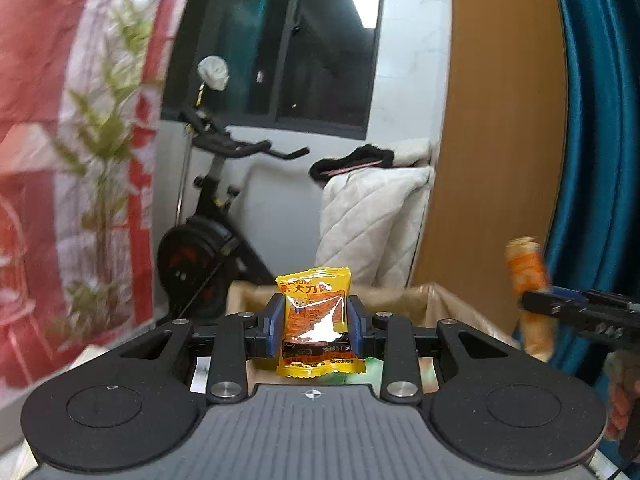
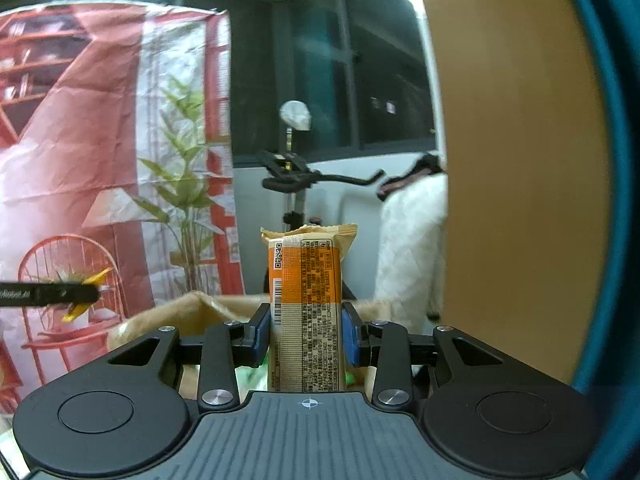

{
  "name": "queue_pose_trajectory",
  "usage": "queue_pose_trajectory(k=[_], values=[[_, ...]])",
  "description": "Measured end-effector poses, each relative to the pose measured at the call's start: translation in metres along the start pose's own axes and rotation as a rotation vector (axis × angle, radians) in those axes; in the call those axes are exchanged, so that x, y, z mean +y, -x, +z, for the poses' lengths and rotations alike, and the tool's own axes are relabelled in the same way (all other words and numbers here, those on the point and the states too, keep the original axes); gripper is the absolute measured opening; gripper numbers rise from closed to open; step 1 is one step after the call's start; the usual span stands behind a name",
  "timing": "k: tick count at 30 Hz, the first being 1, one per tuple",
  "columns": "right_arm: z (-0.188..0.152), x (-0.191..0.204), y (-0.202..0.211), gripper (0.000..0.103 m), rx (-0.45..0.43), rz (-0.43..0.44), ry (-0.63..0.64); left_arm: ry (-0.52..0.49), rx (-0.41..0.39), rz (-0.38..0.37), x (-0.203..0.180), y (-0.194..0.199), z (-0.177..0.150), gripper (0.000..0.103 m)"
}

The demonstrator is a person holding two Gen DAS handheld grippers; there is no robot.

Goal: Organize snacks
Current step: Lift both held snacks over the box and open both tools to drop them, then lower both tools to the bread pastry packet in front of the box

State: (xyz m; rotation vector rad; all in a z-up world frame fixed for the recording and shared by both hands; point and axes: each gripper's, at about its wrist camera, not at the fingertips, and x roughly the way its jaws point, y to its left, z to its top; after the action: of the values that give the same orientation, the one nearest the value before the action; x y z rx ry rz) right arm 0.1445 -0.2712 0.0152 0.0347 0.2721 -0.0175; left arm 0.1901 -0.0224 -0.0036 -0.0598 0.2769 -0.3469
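Note:
My left gripper (image 1: 318, 326) is shut on a small yellow snack packet (image 1: 318, 320) and holds it upright above an open cardboard box (image 1: 444, 304). My right gripper (image 2: 306, 336) is shut on a tall orange and beige snack bar (image 2: 306, 312), also above the cardboard box (image 2: 176, 312). In the left wrist view the right gripper (image 1: 540, 304) shows at the right edge with the orange snack bar (image 1: 526, 268), blurred. In the right wrist view the left gripper (image 2: 86, 294) shows at the left edge with the yellow packet (image 2: 90, 280).
Green items lie in the box (image 1: 352, 376) below the left gripper. An exercise bike (image 1: 208, 232) stands behind the box. A white quilted cloth (image 1: 372, 216) hangs beside a wooden panel (image 1: 492, 140). A red printed backdrop (image 2: 80, 160) hangs at the left.

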Motion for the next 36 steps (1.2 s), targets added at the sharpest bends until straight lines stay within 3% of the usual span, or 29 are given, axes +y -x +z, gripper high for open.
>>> queue_pose_trajectory(k=[4, 9, 10, 12, 20, 26, 32, 36], values=[[0.01, 0.003, -0.047, 0.033, 0.074, -0.013, 0.019, 0.009, 0.047, -0.014, -0.008, -0.047, 0.011, 0.034], [-0.005, 0.005, -0.09, 0.034, 0.192, -0.047, 0.039, -0.009, 0.133, -0.024, -0.015, -0.094, 0.002, 0.036], [-0.011, 0.007, -0.091, 0.035, 0.199, -0.054, 0.038, -0.009, 0.15, -0.029, -0.012, -0.1, -0.001, 0.038], [-0.016, 0.005, -0.09, 0.047, 0.201, -0.061, 0.021, -0.002, 0.171, -0.027, -0.01, -0.108, -0.007, 0.062], [-0.024, 0.006, -0.046, 0.048, 0.164, -0.017, 0.016, 0.014, 0.187, -0.033, 0.01, -0.065, -0.018, 0.063], [-0.032, 0.009, 0.002, 0.048, 0.137, 0.028, -0.073, 0.039, 0.2, -0.04, 0.021, -0.017, -0.024, 0.063], [-0.061, 0.028, 0.035, 0.052, 0.148, 0.035, -0.084, 0.066, 0.275, -0.071, 0.025, 0.024, -0.059, 0.063], [-0.097, 0.044, 0.046, 0.053, 0.218, 0.048, -0.072, 0.081, 0.352, -0.068, 0.027, 0.036, -0.093, 0.063]])
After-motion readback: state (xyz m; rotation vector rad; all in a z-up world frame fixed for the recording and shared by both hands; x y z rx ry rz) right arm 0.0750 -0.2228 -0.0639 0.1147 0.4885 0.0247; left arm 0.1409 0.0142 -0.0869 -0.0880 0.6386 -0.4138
